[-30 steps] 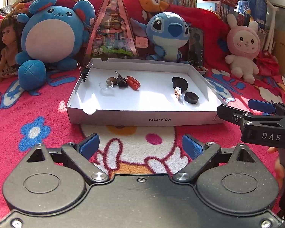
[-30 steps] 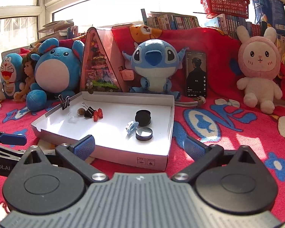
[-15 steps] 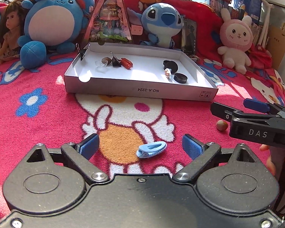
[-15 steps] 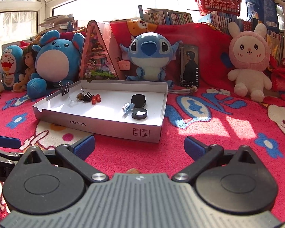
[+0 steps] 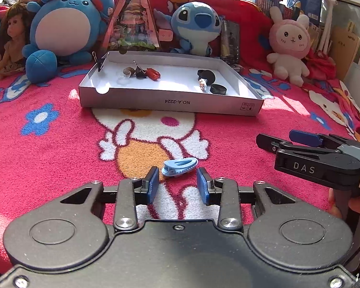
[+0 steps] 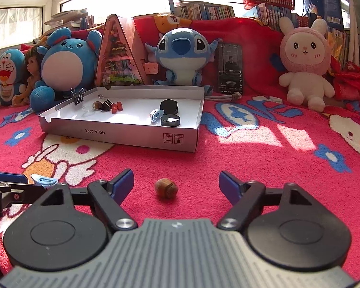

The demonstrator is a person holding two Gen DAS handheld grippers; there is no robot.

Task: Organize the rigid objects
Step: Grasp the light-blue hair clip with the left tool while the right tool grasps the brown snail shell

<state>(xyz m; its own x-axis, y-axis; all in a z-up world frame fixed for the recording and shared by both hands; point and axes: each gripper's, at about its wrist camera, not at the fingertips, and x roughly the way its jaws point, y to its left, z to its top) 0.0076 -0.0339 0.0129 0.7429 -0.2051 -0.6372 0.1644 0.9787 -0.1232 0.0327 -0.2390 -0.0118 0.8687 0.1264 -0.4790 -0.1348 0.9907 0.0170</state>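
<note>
A light blue plastic clip [image 5: 179, 166] lies on the red blanket between the blue pads [image 5: 153, 184] of my left gripper [image 5: 178, 180]. The jaws are closing; a thin gap shows on each side of the clip. A brown acorn [image 6: 166, 188] rests on the blanket between the fingers of my right gripper [image 6: 176, 180], whose jaws are closing but stand well apart from it. The white cardboard box [image 5: 170, 102] behind holds a binder clip, red pieces, black discs [image 6: 169, 105] and another blue clip [image 6: 156, 115]. The right gripper [image 5: 276, 136] shows at the left wrist view's right edge.
Plush toys line the back: a blue round one [image 6: 64, 64], a Stitch [image 6: 182, 52], a pink rabbit [image 6: 304, 64] and a doll. A triangular display box [image 6: 117, 55] and a phone [image 6: 230, 68] stand behind the white box. A hand [image 5: 357, 204] holds the right gripper.
Both grippers drew back from the box and sank toward the blanket. The left jaws narrowed around the blue clip; the right jaws narrowed with the acorn now in view between them.
</note>
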